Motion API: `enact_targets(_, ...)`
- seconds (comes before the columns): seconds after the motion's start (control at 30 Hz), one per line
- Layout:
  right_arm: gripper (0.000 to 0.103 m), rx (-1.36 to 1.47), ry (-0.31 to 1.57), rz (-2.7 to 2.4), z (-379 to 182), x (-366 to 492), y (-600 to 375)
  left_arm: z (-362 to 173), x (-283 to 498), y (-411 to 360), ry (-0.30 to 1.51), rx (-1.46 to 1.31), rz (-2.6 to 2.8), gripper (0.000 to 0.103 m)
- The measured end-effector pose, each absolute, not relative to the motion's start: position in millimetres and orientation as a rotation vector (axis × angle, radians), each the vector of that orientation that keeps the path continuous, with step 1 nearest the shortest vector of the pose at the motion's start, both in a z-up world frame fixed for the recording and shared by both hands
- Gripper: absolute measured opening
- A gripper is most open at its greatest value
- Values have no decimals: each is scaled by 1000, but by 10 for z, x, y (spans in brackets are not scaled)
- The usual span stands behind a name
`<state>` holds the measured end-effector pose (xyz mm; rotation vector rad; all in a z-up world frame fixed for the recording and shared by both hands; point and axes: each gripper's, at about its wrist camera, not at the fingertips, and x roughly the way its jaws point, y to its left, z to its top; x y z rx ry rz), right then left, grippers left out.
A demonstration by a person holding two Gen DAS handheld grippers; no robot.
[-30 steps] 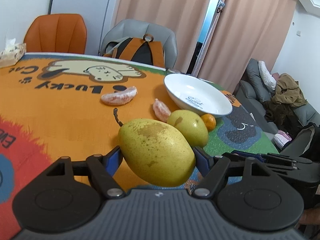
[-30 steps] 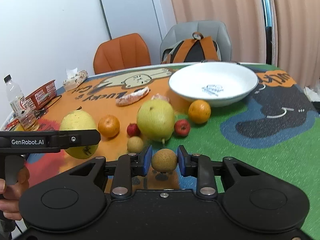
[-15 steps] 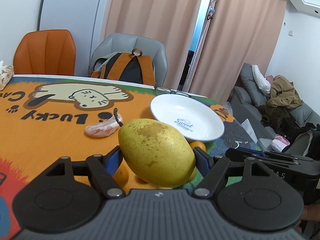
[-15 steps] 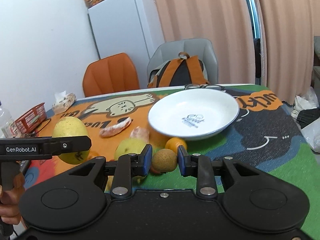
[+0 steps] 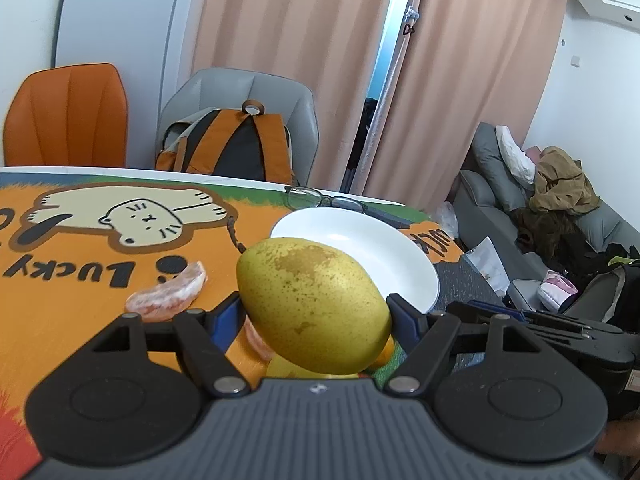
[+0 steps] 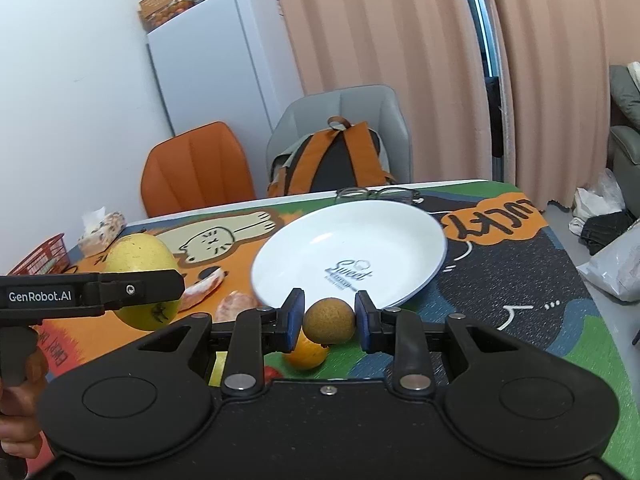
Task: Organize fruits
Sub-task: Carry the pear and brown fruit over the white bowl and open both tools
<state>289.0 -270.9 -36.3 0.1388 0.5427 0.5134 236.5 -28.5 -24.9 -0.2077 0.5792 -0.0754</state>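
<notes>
My left gripper (image 5: pixel 316 312) is shut on a large yellow-green pear (image 5: pixel 312 304) and holds it above the table, just short of the white plate (image 5: pixel 400 256). It also shows in the right wrist view (image 6: pixel 138 276). My right gripper (image 6: pixel 328 320) is shut on a small round brown fruit (image 6: pixel 329 320), held at the near rim of the white plate (image 6: pixel 348 256). The plate holds nothing. Peeled orange segments (image 5: pixel 168 296) lie left of the plate. An orange (image 6: pixel 306 354) sits below my right gripper.
Glasses (image 6: pixel 378 194) lie behind the plate at the table's far edge. An orange chair (image 6: pixel 196 172) and a grey chair with a backpack (image 6: pixel 336 160) stand behind the table. A red basket (image 6: pixel 40 258) and tissue pack (image 6: pixel 102 230) are at the left.
Both grippers have risen and moved forward toward the plate with their fruits. The plate looks nearer and the loose fruits have dropped below the grippers.
</notes>
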Motion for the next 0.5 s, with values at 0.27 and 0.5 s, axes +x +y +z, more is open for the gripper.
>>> enact_targets(0.27, 28, 165, 550, 488, -331, 3166, -2781, -251, 2724, -372, 616, -206, -92, 75)
enact_targets(0.5, 28, 168, 575, 495, -388, 3404, -2754, -327, 3031, -424, 648, -212, -76, 75)
